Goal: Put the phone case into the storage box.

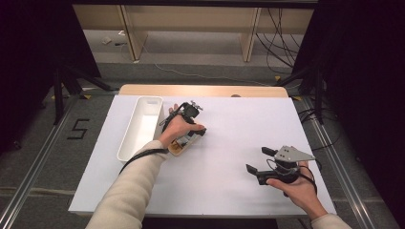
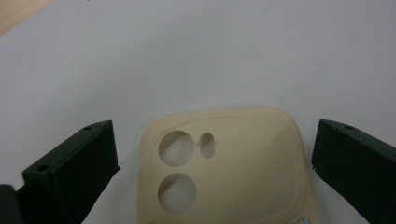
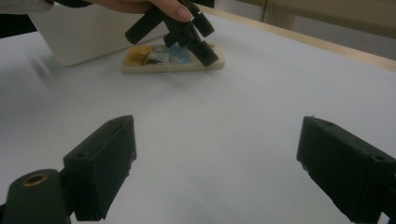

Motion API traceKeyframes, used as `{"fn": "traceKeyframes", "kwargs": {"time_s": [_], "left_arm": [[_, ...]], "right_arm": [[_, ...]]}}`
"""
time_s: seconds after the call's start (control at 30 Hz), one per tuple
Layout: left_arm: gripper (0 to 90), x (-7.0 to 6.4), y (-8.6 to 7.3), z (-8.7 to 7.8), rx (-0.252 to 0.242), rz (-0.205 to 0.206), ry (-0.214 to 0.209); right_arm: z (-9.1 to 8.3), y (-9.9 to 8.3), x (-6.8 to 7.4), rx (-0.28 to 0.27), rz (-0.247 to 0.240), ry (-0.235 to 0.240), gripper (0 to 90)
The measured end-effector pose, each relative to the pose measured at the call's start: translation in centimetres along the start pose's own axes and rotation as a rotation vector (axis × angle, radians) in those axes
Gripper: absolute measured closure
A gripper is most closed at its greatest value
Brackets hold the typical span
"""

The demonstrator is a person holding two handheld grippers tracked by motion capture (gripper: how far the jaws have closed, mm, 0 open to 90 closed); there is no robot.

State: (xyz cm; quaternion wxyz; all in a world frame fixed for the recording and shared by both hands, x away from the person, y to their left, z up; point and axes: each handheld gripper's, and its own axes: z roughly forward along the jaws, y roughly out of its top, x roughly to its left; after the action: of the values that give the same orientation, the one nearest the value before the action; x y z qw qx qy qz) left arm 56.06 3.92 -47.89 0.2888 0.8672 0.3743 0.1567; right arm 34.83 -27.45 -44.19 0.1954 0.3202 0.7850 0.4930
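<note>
long white tray (image 1: 130, 135) at the table's (image 1: 229, 157) left — cables (image 1: 279, 38) on the floor behind.

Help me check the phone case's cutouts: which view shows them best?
The left gripper view: the case lies close, its cutouts plain. The right gripper view shows it edge-on, far off; the high view, half hidden.

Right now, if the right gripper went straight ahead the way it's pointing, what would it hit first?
Bare white table at first, then probably the cream phone case with the left gripper over it, though depth is unclear. The right gripper is open and empty.
</note>
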Motion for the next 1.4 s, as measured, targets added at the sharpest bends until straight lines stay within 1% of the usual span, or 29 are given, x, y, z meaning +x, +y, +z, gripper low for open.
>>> {"fn": "traceKeyframes", "kwargs": {"time_s": [0.27,0.37,0.53,0.6,0.77,1.07,1.27,1.4], "left_arm": [[0.0,-0.04,0.06,0.38,0.014,0.001,0.001],[0.0,-0.05,-0.01,0.48,0.018,0.001,-0.004],[0.0,0.0,-0.06,0.58,0.026,0.0,0.001],[0.0,0.04,-0.14,0.68,0.034,-0.005,0.0],[0.0,0.21,-0.17,0.71,0.035,-0.006,-0.009],[0.0,0.41,-0.26,0.82,0.044,-0.038,-0.025],[1.2,0.61,-0.24,0.87,0.054,-0.059,-0.046],[2.6,0.64,-0.17,0.85,0.058,-0.059,-0.053]], "right_arm": [[-0.02,0.0,0.02,0.002,0.001,0.001,12.7],[0.0,-0.02,0.01,0.003,0.0,0.002,12.7],[0.03,-0.02,0.02,0.003,0.001,0.004,12.7],[0.03,-0.02,0.03,0.003,0.001,0.005,12.7],[0.01,-0.02,0.06,0.004,0.002,0.008,12.8],[0.01,0.02,0.11,0.001,-0.001,0.009,13.0],[0.01,0.02,0.11,0.001,-0.001,0.009,13.0],[0.04,0.04,0.14,0.0,-0.002,0.013,13.1]]}}
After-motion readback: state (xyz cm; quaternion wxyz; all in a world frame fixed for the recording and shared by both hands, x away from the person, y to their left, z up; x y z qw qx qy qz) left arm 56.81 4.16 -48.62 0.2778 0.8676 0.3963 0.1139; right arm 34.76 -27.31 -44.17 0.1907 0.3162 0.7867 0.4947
